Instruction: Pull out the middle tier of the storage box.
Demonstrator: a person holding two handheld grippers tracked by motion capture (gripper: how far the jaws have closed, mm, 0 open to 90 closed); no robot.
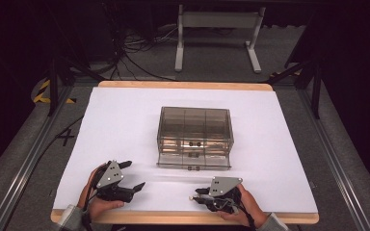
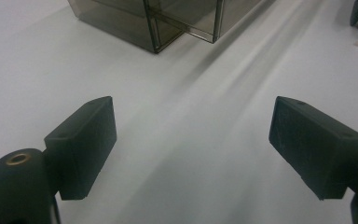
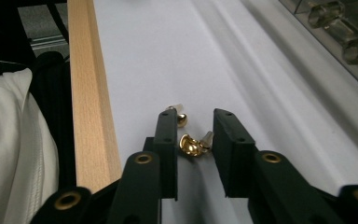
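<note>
gold earrings (image 3: 190,145) lie on the white desk (image 1: 125,125) at 5 o'clock of the clear drawer box (image 1: 195,130), one between the narrowed right tool (image 3: 193,126) jaws, ungripped; left tool (image 2: 191,144) wide, empty. stowing remains.

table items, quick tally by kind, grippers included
drawer box: 1
gold earrings: 2, one between the right gripper's jaws and one just past the tip of one jaw
grippers: 2, left and right
total: 5
</note>
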